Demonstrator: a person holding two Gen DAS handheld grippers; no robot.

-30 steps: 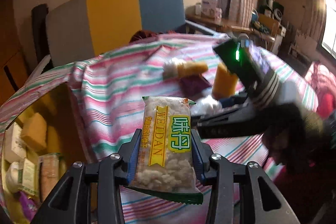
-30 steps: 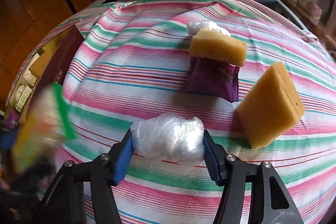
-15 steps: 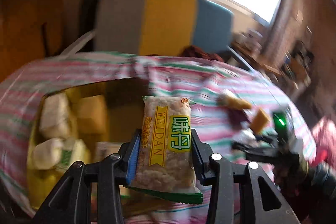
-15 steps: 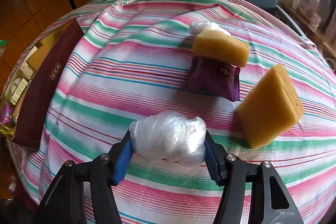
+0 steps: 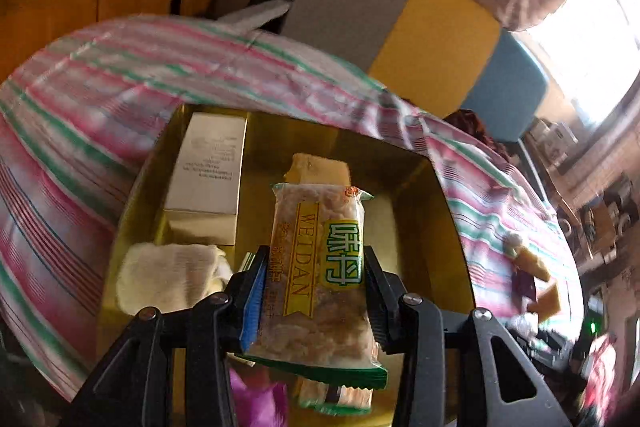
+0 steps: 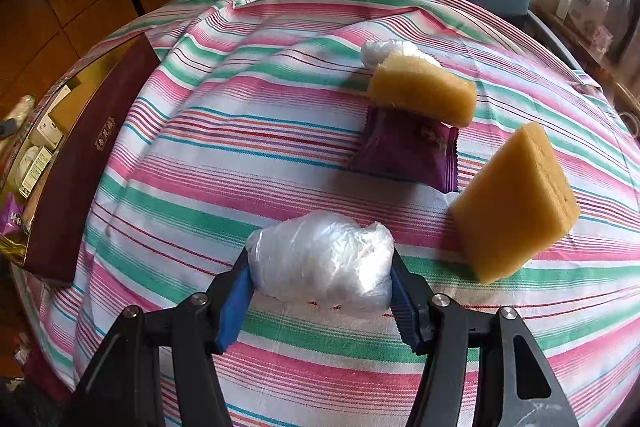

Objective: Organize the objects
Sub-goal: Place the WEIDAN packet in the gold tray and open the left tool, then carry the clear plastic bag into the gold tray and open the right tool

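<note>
WEIDAN snack bar [image 5: 320, 267] squeezed in left gripper [image 5: 314, 291] above gold box [image 5: 420, 187], right gripper [image 6: 320, 283] pinching clear plastic bundle [image 6: 320, 263] on striped tablecloth [image 6: 240, 147]

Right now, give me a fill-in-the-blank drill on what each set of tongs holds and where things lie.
1. The left tongs grip a snack pack printed with the word ____.
2. The right tongs grip a bundle wrapped in clear ____.
3. One sponge lies partly on a ____ packet.
4. The snack pack hangs over a ____ box.

Missing: WEIDAN; plastic; purple; gold
</note>
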